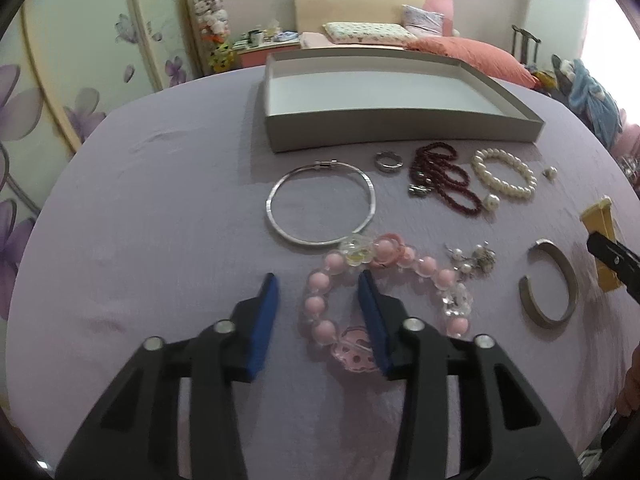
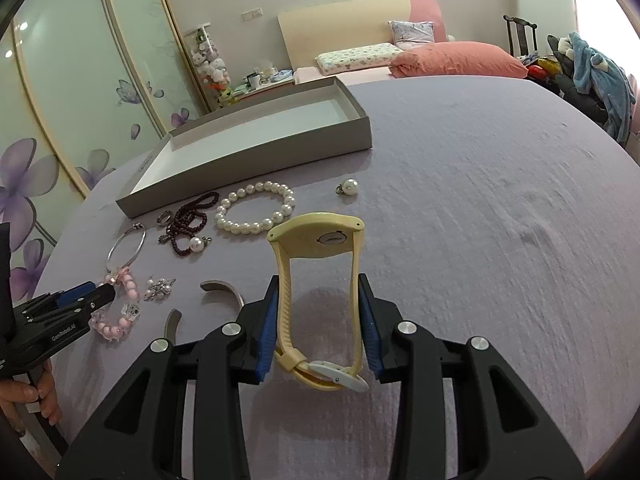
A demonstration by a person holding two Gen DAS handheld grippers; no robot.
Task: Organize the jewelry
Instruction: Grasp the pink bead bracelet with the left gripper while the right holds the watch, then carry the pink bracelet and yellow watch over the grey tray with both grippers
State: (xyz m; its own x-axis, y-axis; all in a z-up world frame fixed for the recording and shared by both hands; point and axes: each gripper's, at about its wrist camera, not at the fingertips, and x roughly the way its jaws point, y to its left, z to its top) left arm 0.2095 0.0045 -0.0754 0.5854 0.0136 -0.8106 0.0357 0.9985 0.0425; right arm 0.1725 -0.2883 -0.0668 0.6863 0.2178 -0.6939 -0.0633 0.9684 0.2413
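A pink bead bracelet [image 1: 424, 266] with clear flower charms lies on the lilac cloth. My left gripper [image 1: 317, 278] stands over its left side, jaws apart: the left run of beads lies between the blue pads, and neither pad presses on it. The right wrist view shows this left gripper [image 2: 100, 296] tipped down at the pink bracelet [image 2: 120, 324]. My right gripper [image 2: 319, 280] is shut on a yellow watch [image 2: 316, 236], its strap loop squeezed between the pads and held above the cloth. An open grey box [image 1: 400, 132] [image 2: 260, 156] stands empty at the back.
On the cloth between the box and the grippers lie a silver hoop [image 1: 372, 196], a small ring [image 1: 387, 160], a dark red bead string [image 1: 444, 176], a pearl bracelet [image 1: 516, 190], a pearl pendant [image 1: 550, 173], several earrings [image 1: 476, 260] and a metal cuff [image 1: 568, 280].
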